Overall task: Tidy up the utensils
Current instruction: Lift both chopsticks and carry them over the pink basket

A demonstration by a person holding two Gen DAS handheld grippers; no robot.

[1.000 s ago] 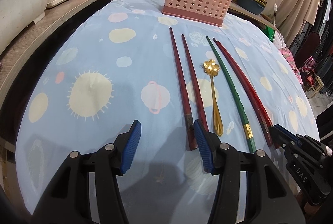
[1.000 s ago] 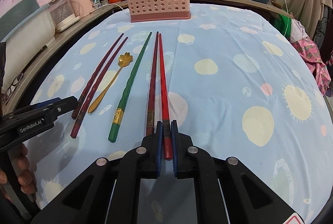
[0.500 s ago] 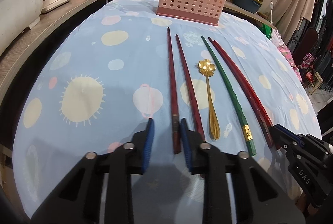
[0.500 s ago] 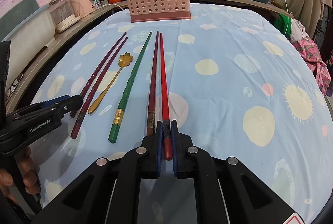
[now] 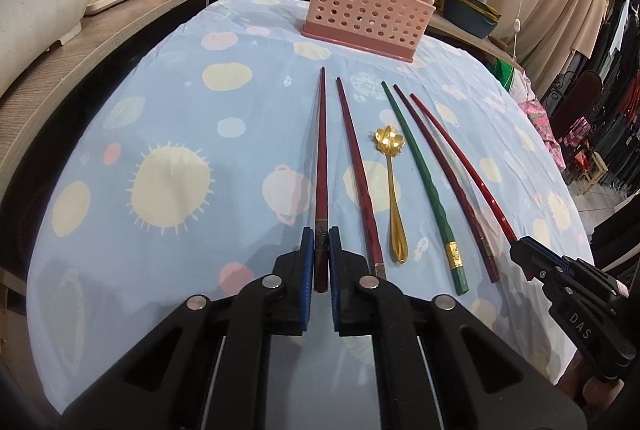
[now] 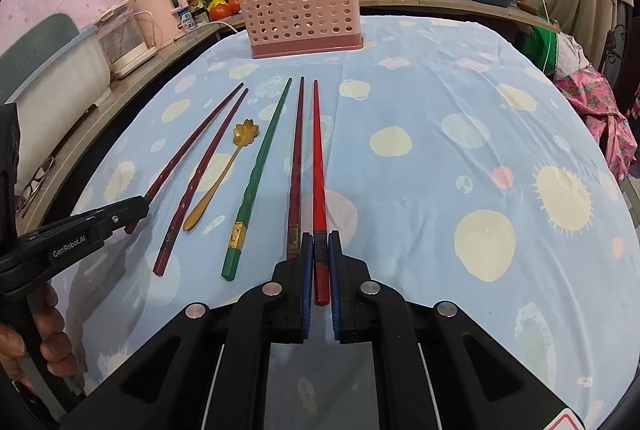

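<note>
**Both jaws clamped on chopsticks at the near end of the row**

My left gripper (image 5: pixel 321 262) is closed on the thick end of the leftmost dark red chopstick (image 5: pixel 321 166) — its tip points toward the pink utensil basket (image 5: pixel 366 14) at the far side of the table. My right gripper (image 6: pixel 320 262) pinches the bright red chopstick (image 6: pixel 318 166) at the opposite end of the row, again by its thick end.

Between those two, on the blue patterned tablecloth (image 6: pixel 460 158), lie a second dark red chopstick (image 5: pixel 358 170), a gold flower-bowled spoon (image 5: pixel 394 190), a green chopstick (image 5: pixel 424 186) with a gold band, and one more dark red chopstick (image 6: pixel 296 166) just beside the bright red one. All run roughly parallel, none touching the basket. In the right view the basket holds a few utensils standing upright.
</note>
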